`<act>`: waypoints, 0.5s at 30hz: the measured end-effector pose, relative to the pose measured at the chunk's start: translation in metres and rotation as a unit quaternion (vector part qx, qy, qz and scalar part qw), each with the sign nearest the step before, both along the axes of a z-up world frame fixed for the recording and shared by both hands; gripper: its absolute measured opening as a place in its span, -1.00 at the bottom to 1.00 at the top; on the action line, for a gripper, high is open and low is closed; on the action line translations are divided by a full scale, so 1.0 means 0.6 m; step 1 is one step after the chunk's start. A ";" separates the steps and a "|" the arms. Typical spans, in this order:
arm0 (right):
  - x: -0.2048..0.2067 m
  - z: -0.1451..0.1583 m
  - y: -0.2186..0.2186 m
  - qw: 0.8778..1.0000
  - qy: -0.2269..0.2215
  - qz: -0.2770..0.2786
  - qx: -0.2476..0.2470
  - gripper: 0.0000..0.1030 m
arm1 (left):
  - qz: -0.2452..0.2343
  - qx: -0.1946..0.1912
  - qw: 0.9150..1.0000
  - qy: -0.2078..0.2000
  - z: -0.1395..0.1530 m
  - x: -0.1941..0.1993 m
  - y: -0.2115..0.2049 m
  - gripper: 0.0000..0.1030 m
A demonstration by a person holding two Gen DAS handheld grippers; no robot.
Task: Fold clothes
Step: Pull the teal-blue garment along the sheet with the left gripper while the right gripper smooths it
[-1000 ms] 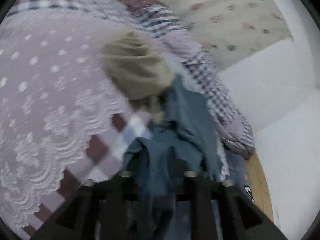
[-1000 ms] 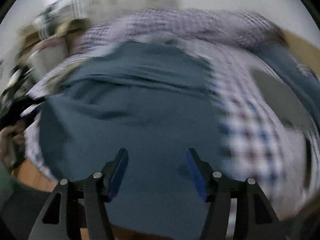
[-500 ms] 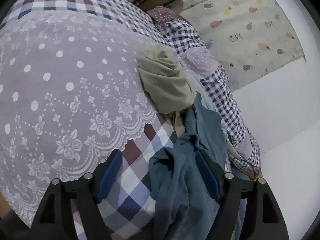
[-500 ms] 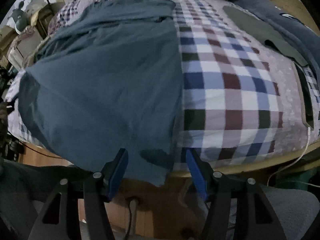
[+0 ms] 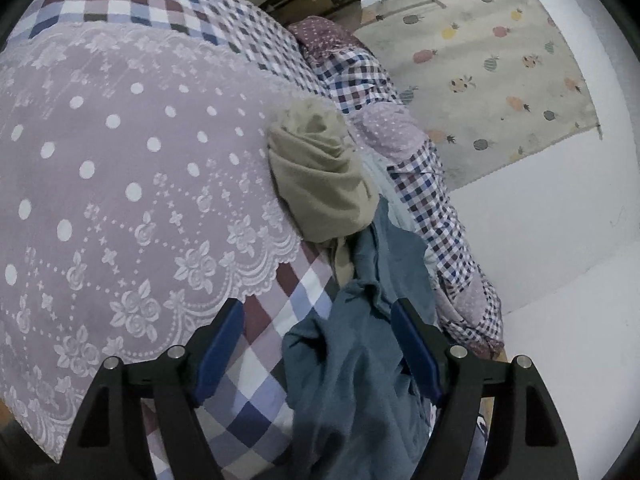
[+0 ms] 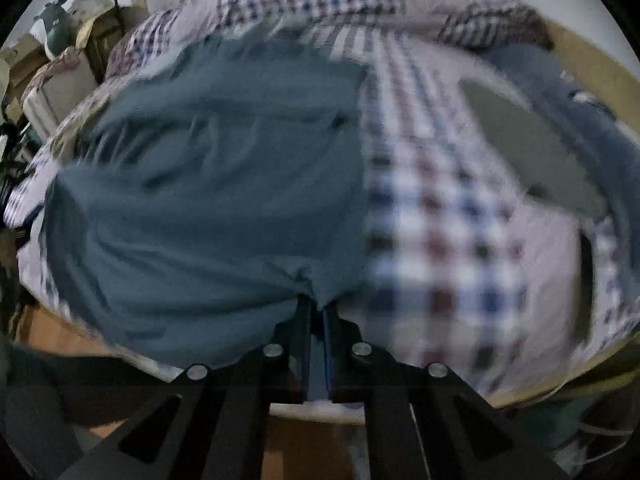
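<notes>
- Landmark: checked bedspread point(image 6: 440, 216), in red, blue and white squares, covering the bed
- Teal garment point(image 6: 216, 184): spread over the near-left part of the bedspread in the right wrist view, lower hem hanging past the bed edge; view blurred
- Right gripper point(image 6: 317, 312): 2 fingers pinched together on the garment's hem at the bedspread's near edge
- Left gripper point(image 5: 318, 320): jaws wide apart, nothing clamped; bunched teal cloth point(image 5: 360, 360) lies between the blue pads point(image 5: 222, 332), resting on the bedspread
- Beige garment point(image 5: 320, 184): crumpled heap on the bedspread, just beyond the teal cloth
- Lilac lace cover point(image 5: 120, 200): white dots, scalloped edge, overlying the bedspread
- Grey-green flat piece point(image 6: 532, 148): on the bedspread's far-right part, well apart from the teal garment
</notes>
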State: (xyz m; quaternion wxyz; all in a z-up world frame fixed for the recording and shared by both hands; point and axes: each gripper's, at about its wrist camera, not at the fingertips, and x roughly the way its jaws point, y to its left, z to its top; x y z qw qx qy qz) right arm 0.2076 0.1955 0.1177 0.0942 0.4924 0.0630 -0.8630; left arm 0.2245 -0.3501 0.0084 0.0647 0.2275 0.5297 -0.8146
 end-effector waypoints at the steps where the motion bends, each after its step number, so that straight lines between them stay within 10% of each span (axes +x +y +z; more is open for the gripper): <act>1: -0.012 0.015 0.006 1.000 0.003 -0.001 0.004 -0.93 | -0.001 0.000 1.000 0.003 0.002 0.000 0.000 0.54; 15: -0.123 -0.004 0.110 0.974 0.038 -0.173 0.144 -0.75 | -0.041 0.001 0.999 -0.010 -0.005 0.004 0.008 0.54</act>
